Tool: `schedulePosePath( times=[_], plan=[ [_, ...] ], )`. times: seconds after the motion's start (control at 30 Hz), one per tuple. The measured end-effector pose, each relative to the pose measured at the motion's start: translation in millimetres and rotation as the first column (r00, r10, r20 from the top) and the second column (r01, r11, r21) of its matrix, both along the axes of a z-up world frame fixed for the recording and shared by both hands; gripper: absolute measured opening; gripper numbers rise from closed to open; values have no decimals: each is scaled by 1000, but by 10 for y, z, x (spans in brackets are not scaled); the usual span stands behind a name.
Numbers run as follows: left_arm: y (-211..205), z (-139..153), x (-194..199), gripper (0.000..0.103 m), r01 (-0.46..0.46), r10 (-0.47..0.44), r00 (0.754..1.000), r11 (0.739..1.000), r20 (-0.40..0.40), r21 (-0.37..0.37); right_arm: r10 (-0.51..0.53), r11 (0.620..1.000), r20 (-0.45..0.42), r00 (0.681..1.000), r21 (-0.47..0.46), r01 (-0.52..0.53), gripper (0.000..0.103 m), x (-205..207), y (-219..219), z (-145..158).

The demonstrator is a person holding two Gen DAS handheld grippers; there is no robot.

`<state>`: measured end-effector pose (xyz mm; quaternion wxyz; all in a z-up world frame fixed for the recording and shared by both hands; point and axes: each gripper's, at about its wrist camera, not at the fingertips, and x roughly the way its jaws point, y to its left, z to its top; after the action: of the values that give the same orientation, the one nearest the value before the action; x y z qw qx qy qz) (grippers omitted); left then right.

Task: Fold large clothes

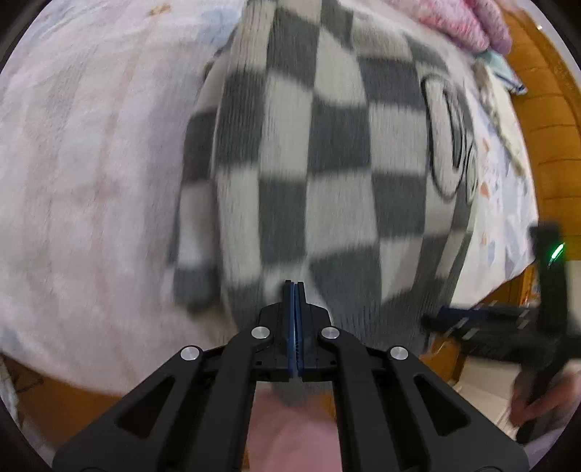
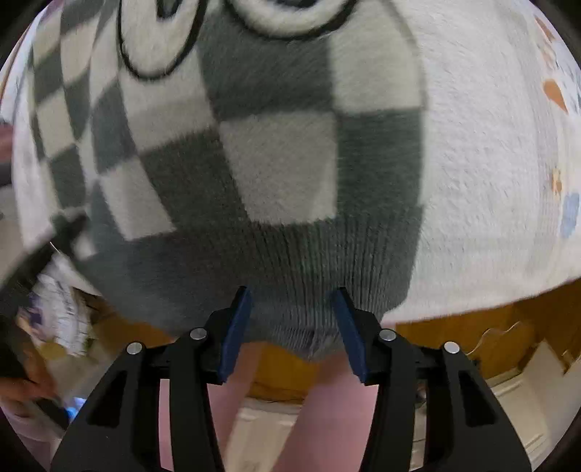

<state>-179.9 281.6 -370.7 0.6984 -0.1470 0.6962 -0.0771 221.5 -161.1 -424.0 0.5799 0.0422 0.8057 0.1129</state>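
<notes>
A grey-and-white checked knit sweater (image 1: 326, 152) with a cartoon outline lies spread on the fluffy white bed cover (image 1: 90, 181). Its ribbed grey hem (image 2: 290, 261) droops over the bed's near edge. My left gripper (image 1: 295, 287) hovers above the hem with its blue pads shut and no cloth showing between them. My right gripper (image 2: 292, 294) stands open just in front of the hem; the ribbing shows in the gap, and the pads (image 2: 239, 319) are not pressing on it. Both views are blurred by motion.
A pink knit garment (image 1: 472, 21) lies at the far right of the bed. An orange wooden bed frame (image 1: 544, 127) runs along that side and the near edge (image 2: 454, 326). A patterned sheet (image 1: 501, 188) shows beside the sweater. A person's pink-clad legs (image 2: 326, 399) stand below the grippers.
</notes>
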Motion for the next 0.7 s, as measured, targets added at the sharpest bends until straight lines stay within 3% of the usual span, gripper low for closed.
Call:
schedulePosePath(
  times=[0.13,0.23,0.33,0.4,0.57,0.63,0.7],
  plan=[
    [-131,-139,-150,3,16,-17,998,1000,-64,-5,-15,1000,83,996,-4,15,44,212,-164,242],
    [-122,-406,-192,3,-1,-1,998,999,-57,-35,-10,1000,32,999,-16,11,43,332,-181,-175],
    [-106,-383,-130,3,-14,9,995,999,-95,-52,-21,999,-8,1000,-31,21,44,464,-119,-423],
    [-112,-214,-128,3,28,-29,995,1000,-91,-10,-30,999,-23,999,-40,30,43,512,-104,-303],
    [17,256,70,4,-12,11,1000,999,7,52,-55,998,162,985,41,49,42,864,-223,501],
    [96,119,251,4,-62,63,998,996,-17,60,-67,997,219,974,40,60,42,1121,-247,610],
    [175,-154,405,3,-106,106,994,994,-30,17,-85,996,238,968,45,76,42,1438,-258,484]
  ],
)
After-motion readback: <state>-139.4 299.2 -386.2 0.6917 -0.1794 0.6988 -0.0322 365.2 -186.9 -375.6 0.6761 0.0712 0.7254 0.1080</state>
